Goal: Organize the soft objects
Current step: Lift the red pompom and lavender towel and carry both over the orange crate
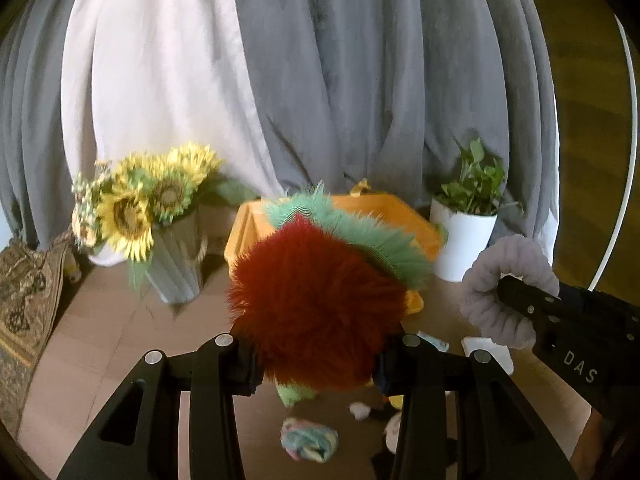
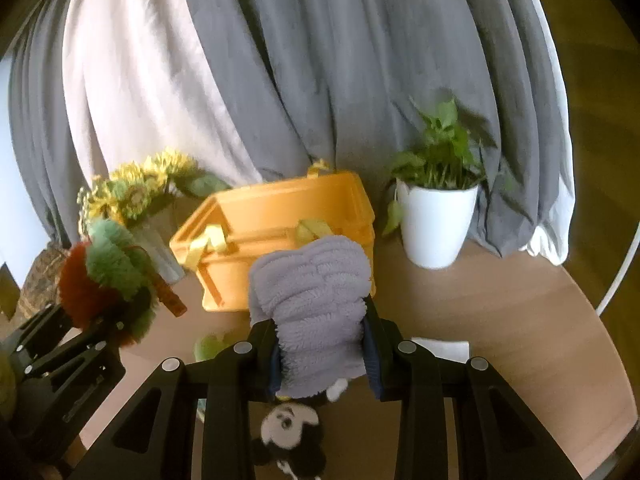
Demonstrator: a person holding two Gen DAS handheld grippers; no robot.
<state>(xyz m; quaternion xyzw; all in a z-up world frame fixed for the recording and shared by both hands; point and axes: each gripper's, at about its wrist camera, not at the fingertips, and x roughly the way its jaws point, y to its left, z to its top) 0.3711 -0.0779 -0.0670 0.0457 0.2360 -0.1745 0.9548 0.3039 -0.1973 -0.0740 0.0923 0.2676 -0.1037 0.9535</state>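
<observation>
Nearest in the left wrist view, the left gripper [image 1: 316, 356] pinches a red-and-green fluffy toy [image 1: 316, 304] between its pads, the fur bulging out above and around the jaws; the grip sits low on the toy, probably so the bulk rides clear in front. Below it on the table [image 1: 120, 340] lie things not yet gathered: a pastel bundle [image 1: 308, 440] and small pale scraps whose kind is too blurred to tell. In the right wrist view, the right gripper [image 2: 320, 360] is closed on a lilac plush piece [image 2: 312, 304], squeezed at its lower end so the rest stands up ahead of the fingers; a mouse doll [image 2: 288, 428] lies on the table just beneath. Each gripper shows in the other's view, side by side and near each other, both loads held off the table. Beyond them stands the orange bin [image 2: 280, 216], open at the top, with yellow handles; it is the likely home for the soft things, and both loads are aimed toward it, though neither looks to be over its opening yet. To the bin's left stand sunflowers [image 1: 140, 204] in a vase, to its right a plant [image 2: 436, 220] in a white pot, and behind all hang grey and white curtains [image 1: 320, 80].
</observation>
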